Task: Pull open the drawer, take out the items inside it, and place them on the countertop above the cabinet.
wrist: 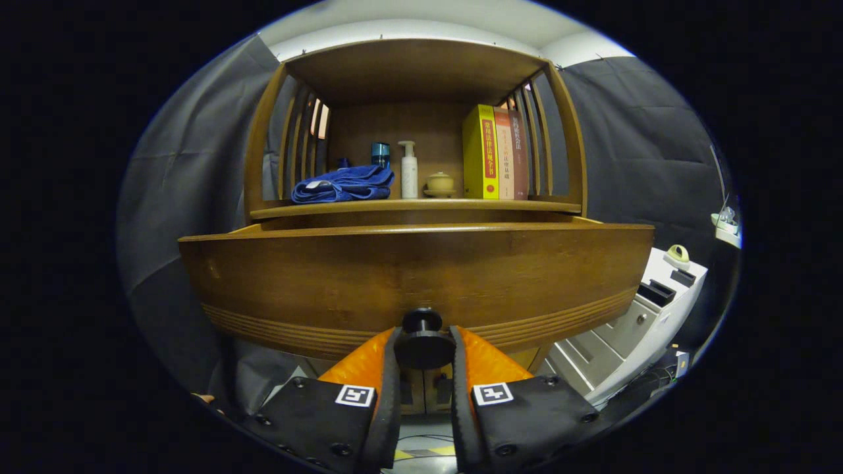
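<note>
A: Two fingers [388, 395] of the gripper [423, 349] are clamped narrow on the black knob [423, 342] at bottom centre, one on each side of it, both pressing. The knob sits on the drawer [415, 276] front, which spans mid-frame.

B: Drawer state?

A: Pulled out some; its side rails run back toward the cabinet [415, 59]. The inside is hidden behind the front panel, so I can't tell what's in it.

B: Countertop?

A: The countertop [415, 206] is just above the drawer, upper centre. On it, left to right: blue towel [342, 184], dark blue cup [380, 154] behind it, white pump bottle [409, 170], small tan pot [440, 184], then books [497, 153] upright against the right slats. Bare strip along the front edge; a gap between pot and books.

B: Sides?

A: Slatted side walls left and right, a roof board over the top. Lower right of frame, a white drawer unit [632, 322] stands well apart, with a tape roll [677, 253] on top.
</note>
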Motion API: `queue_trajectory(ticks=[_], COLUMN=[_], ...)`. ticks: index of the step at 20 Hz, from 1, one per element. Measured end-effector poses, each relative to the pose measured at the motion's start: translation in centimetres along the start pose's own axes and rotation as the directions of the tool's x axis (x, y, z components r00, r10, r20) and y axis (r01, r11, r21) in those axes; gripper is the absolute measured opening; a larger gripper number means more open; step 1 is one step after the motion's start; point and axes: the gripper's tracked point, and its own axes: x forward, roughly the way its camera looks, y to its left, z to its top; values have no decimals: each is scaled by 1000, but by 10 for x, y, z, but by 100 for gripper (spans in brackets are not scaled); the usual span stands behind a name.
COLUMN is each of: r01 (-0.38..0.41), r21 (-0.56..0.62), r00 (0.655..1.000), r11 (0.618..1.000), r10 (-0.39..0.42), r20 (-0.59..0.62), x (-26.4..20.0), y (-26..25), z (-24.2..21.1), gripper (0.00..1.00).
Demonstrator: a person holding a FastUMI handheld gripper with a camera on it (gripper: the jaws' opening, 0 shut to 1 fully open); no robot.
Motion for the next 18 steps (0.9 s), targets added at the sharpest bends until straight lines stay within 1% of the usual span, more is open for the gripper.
queue_trajectory(ticks=[3,4,8,11,13,14,16,18], r01=[-6,-6,-5,0,13,14,4,-23], r21=[19,25,15,34,46,55,44,37], r00=[1000,1000,999,998,994,995,998,999], r11=[1000,1000,1000,999,999,998,999,999], r10=[6,6,5,2,-8,-8,-1,25], r20=[-27,-22,-36,-68,-107,-98,-65,-42], x=[-16,-19,-42,-44,-46,-48,-53,-55], y=[0,-1,-3,-1,-3,-3,-4,-6], z=[-11,-8,-18,-19,-17,-6,25,56], gripper=[42,41,42,41,48,53,66,79])
